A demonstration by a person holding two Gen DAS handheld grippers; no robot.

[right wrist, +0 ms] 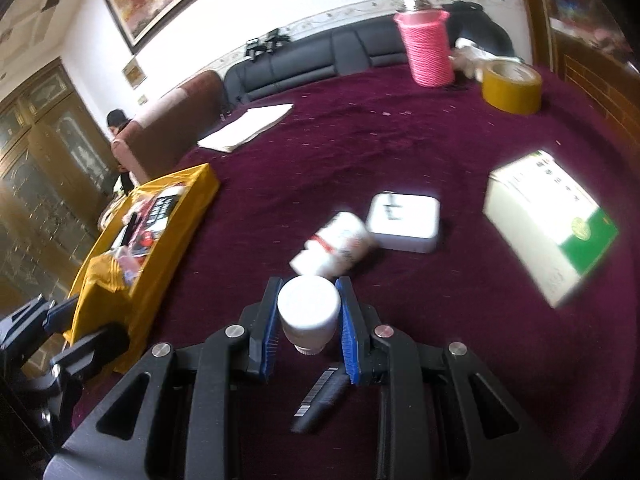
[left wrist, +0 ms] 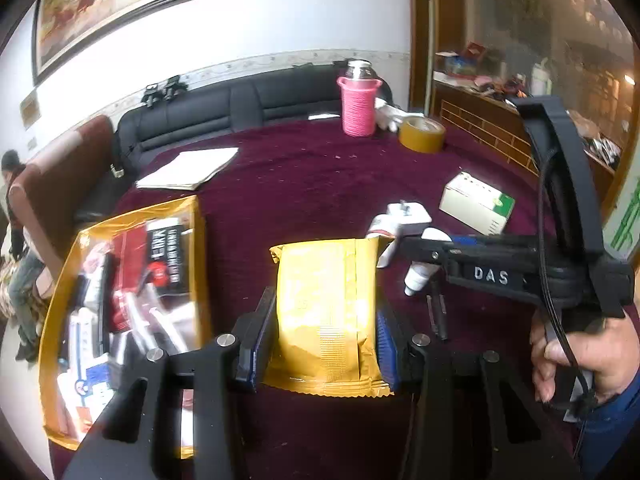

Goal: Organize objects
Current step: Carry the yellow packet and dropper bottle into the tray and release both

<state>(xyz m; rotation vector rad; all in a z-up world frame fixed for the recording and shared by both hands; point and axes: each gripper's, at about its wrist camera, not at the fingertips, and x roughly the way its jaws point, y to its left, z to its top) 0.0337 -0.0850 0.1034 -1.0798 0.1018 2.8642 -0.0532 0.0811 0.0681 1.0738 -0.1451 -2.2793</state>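
Yellow packet clamped in left gripper, white bottle pinched in right gripper, its label hidden, blurred

Black sofa, framed painting (above it).

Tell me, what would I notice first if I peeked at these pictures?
Probably the shiny gold packet, squeezed between the left gripper fingers in the middle of the dark red table. Next, the small white bottle pinched in the right gripper, with another white bottle lying just beyond it. At the left edge sits a gold box full of things.
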